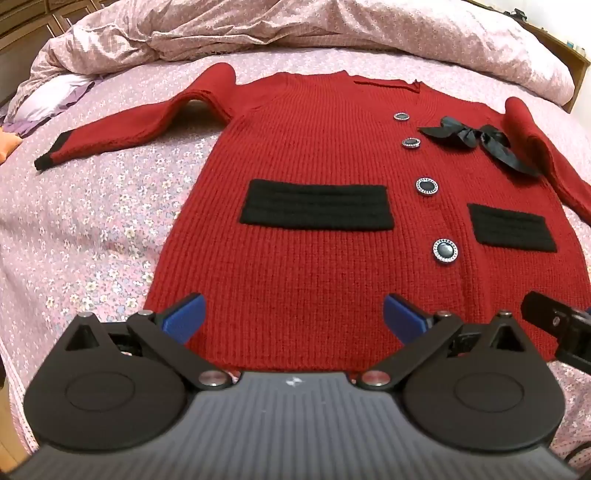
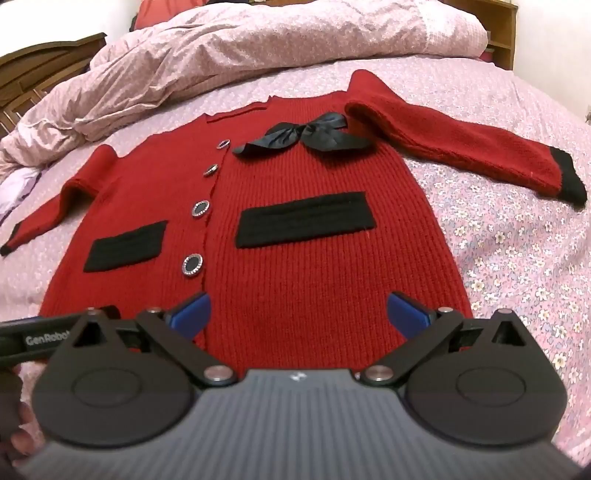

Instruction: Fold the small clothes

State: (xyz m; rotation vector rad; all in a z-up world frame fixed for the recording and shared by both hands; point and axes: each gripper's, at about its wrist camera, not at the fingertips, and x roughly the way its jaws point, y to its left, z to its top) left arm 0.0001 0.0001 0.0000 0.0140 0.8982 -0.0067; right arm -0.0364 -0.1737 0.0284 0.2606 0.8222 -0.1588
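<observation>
A small red knit cardigan (image 1: 314,266) lies flat, front up, on the bed, with black pocket bands, several round buttons and a black ribbon bow (image 1: 476,138). Its sleeves spread out to both sides, with a black cuff (image 1: 51,157) at the left end. My left gripper (image 1: 293,317) is open and empty just above the hem's left half. My right gripper (image 2: 297,314) is open and empty over the hem's right half of the cardigan (image 2: 295,251). The bow (image 2: 306,134) and the right sleeve's cuff (image 2: 569,177) show in the right wrist view.
The bed has a pink floral sheet (image 1: 92,221). A rumpled pink duvet (image 1: 332,33) is piled along the far side. A wooden headboard (image 2: 48,66) stands at the far left. The other gripper's body (image 1: 557,325) shows at the right edge of the left wrist view.
</observation>
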